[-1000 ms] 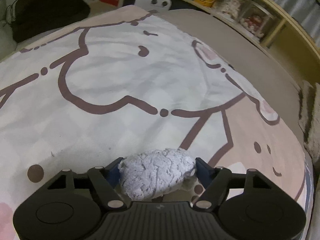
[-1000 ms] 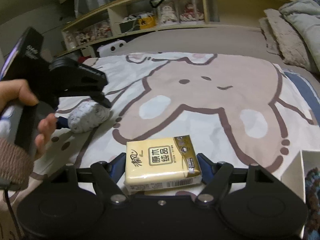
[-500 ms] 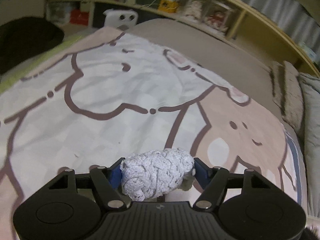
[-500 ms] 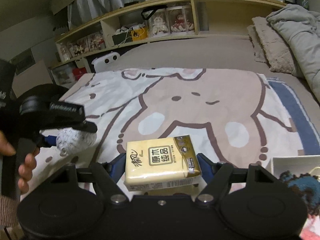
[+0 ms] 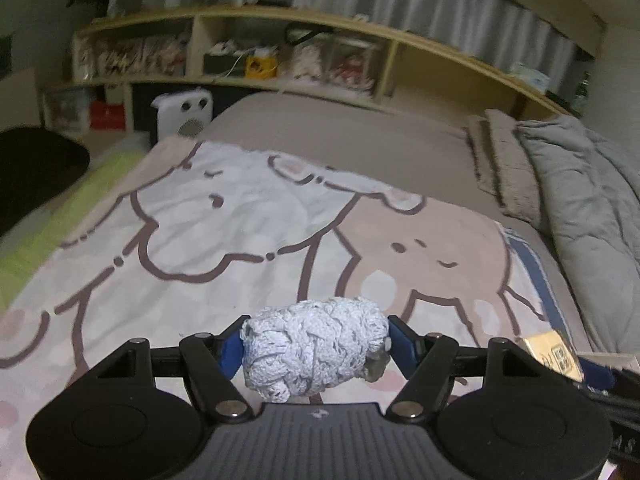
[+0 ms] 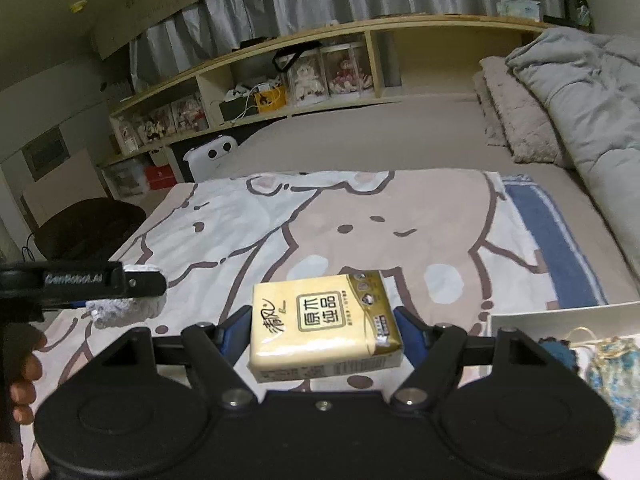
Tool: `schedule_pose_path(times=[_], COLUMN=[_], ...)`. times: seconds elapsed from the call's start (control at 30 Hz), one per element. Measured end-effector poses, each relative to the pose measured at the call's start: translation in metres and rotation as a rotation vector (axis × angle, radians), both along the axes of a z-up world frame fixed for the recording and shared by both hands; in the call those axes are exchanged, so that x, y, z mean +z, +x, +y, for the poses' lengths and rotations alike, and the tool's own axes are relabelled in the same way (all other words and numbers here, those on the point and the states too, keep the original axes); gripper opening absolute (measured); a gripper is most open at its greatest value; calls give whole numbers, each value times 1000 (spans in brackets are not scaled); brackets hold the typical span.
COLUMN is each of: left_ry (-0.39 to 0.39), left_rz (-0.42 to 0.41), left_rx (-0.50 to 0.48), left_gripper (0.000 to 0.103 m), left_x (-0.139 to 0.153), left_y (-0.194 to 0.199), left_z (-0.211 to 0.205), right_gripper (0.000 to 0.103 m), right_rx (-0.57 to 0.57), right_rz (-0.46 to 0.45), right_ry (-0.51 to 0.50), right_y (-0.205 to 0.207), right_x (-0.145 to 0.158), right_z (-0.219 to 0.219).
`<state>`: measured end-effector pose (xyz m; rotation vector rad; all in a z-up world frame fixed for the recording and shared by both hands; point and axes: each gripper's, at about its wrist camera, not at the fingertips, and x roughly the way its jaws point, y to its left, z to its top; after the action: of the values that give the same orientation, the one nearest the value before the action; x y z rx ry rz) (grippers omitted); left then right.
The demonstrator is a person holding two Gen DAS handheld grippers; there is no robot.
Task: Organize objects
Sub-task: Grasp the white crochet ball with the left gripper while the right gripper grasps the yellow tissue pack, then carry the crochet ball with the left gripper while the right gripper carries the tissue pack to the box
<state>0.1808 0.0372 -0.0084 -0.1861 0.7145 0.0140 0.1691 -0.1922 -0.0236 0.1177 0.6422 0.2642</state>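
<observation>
A white crocheted bundle (image 5: 316,346) sits between the blue pads of my left gripper (image 5: 316,344), which is shut on it and held above the cartoon blanket (image 5: 240,232). My right gripper (image 6: 324,330) is shut on a yellow tissue pack (image 6: 322,322), also lifted off the blanket (image 6: 400,220). In the right wrist view the left gripper (image 6: 128,292) shows at the left edge with the bundle (image 6: 120,308) under its finger and a hand (image 6: 24,376) below it. The tissue pack (image 5: 554,354) peeks in at the right of the left wrist view.
A white box (image 6: 560,316) at lower right holds a dark blue knitted piece (image 6: 558,350) and a blue patterned pouch (image 6: 614,368). Grey pillows and a duvet (image 6: 580,92) lie at the right. A wooden shelf (image 6: 304,80) and a white heater (image 6: 214,158) stand beyond the bed.
Both grippers have risen off the blanket with their objects still held. The left view has swung toward the shelf and pillows. The white box has come more into the right view.
</observation>
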Motion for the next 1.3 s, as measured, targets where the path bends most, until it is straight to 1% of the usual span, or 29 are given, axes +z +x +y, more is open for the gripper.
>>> schedule_pose_path(times=[0.23,0.43,0.57,0.73,1.03,1.13,1.3], left_ry=[44,43,30,6,-22,-42,-28], left_rz=[-46,-67,-69,-70,-71,-73,-79], left_rx=[-69,-111,-116,-116,-109,-126,-173], left_gripper=[71,71,71,71,71,71,71], left_x=[18,27,29,30,31,32,29], left_y=[-34,-61,-73,-85,-99,-99,-102], left_z=[-16,-27,-33,-40,-52,-59,-80], right_gripper=[75,75,75,75,75,75,75], right_rx=[-45,-90,-108,-99,-90,-106,-151], right_rz=[-18,-13,-15,-16,-1,10,9], right_ry=[-5,11,9,2,5,23,14], right_y=[-28,-52,-65,-79,-87,-87,-89], right_x=[19,27,31,33,35,37,39], right_z=[-14,-29,-35,-42,-61,-74,-100])
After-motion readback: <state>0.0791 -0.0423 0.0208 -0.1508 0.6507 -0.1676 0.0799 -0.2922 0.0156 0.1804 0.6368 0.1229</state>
